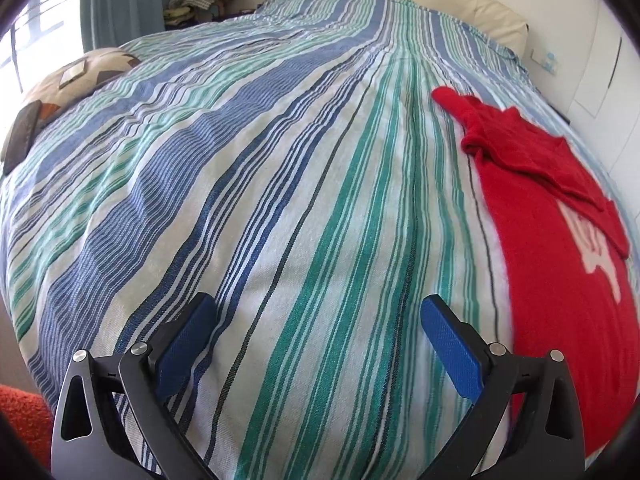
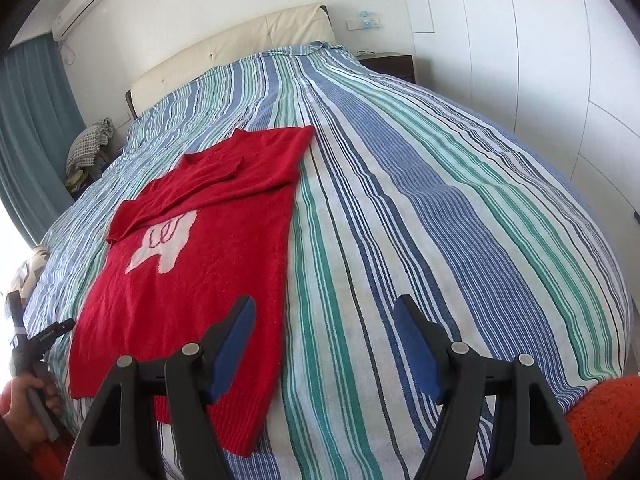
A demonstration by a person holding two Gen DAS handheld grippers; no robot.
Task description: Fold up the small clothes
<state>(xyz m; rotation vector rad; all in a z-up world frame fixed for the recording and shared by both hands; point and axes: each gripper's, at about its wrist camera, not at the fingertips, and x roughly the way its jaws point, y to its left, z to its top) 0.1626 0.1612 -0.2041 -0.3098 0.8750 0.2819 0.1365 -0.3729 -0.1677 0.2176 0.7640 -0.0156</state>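
A red knitted sweater (image 2: pixel 208 240) with a white figure on its front lies flat on the striped bedspread (image 2: pixel 440 200). Its right side is folded in along a straight edge, and one sleeve lies across the chest. In the left wrist view the sweater (image 1: pixel 540 208) fills the right edge. My right gripper (image 2: pixel 326 312) hovers open above the sweater's near right corner, nothing between its blue pads. To the left of the sweater, over bare bedspread (image 1: pixel 280 160), my left gripper (image 1: pixel 318 312) stands open and holds nothing.
A cream headboard (image 2: pixel 240 44) backs the bed. A patterned cushion (image 1: pixel 80 76) and a dark flat object (image 1: pixel 20 136) lie at the bed's left side. A person's hand (image 2: pixel 24 404) holds the other gripper's handle. Orange fabric (image 2: pixel 600 420) shows at the near edge.
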